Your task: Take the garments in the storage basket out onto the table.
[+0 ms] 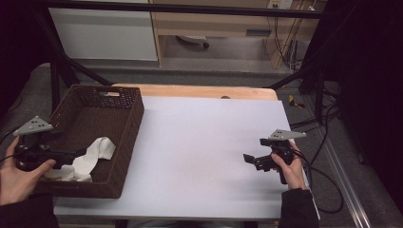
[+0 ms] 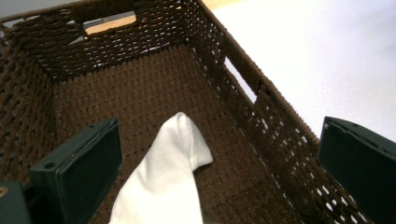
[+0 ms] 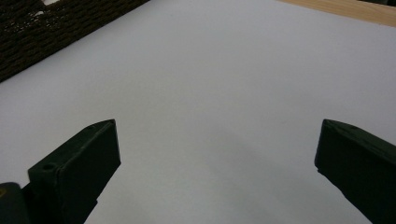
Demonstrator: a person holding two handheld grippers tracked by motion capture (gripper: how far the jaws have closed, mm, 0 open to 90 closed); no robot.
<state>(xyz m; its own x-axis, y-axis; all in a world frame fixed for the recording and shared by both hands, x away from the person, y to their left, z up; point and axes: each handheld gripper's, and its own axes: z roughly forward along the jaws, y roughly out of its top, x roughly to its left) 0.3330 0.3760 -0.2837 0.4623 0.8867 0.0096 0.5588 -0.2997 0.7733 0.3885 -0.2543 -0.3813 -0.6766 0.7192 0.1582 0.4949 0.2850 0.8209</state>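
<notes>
White cloth (image 1: 92, 159), crumpled with one soft fold rising to a rounded peak, lies on the floor of the dark brown woven basket (image 1: 127, 142) at the counter's left end. The left gripper (image 2: 212, 172) hangs over it, fingers wide apart, one on each side of the cloth without touching it. The right gripper (image 1: 254, 160) hovers, fingers apart, above the pale grey counter (image 1: 199, 142), whose wooden far edge faces a cabinet, cables and grey floor.

Lab: black frame (image 1: 190, 8), loose cables (image 1: 328, 137)
</notes>
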